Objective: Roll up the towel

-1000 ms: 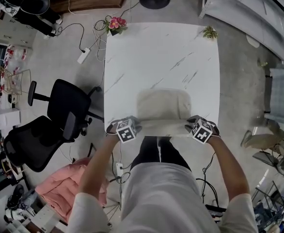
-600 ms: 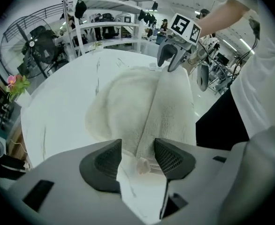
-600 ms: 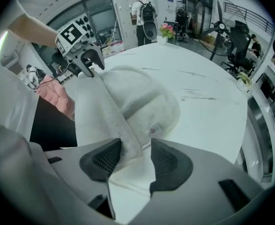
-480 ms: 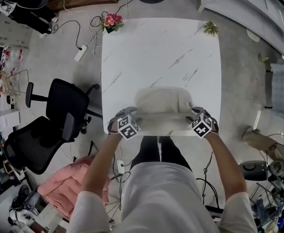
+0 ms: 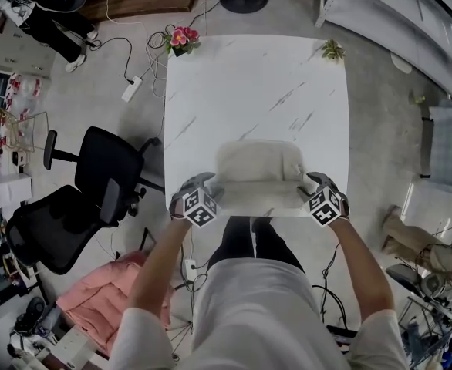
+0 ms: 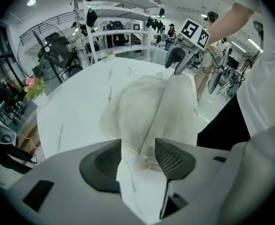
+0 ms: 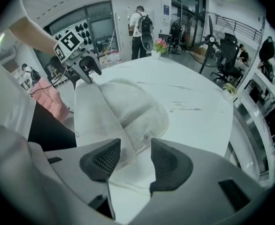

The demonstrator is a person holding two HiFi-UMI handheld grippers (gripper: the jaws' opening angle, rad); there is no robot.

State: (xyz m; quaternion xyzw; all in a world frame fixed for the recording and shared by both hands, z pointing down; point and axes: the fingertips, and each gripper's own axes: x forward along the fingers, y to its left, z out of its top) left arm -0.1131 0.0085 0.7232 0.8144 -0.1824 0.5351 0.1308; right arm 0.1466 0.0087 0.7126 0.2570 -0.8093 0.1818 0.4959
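Your left gripper [image 5: 204, 182] and right gripper [image 5: 311, 182] sit at opposite ends of the cream towel's [image 5: 258, 168] turned-over near edge, close to your side of the marble table [image 5: 257, 83], probably so the roll stays even. Both pairs of jaws have just been opening and stand wide. The towel's edge lies loose between them, likely ready for a fresh grip.

Head view looks steeply down; gripper views, seemingly close, face inward sharing the towel [image 5: 258, 168].
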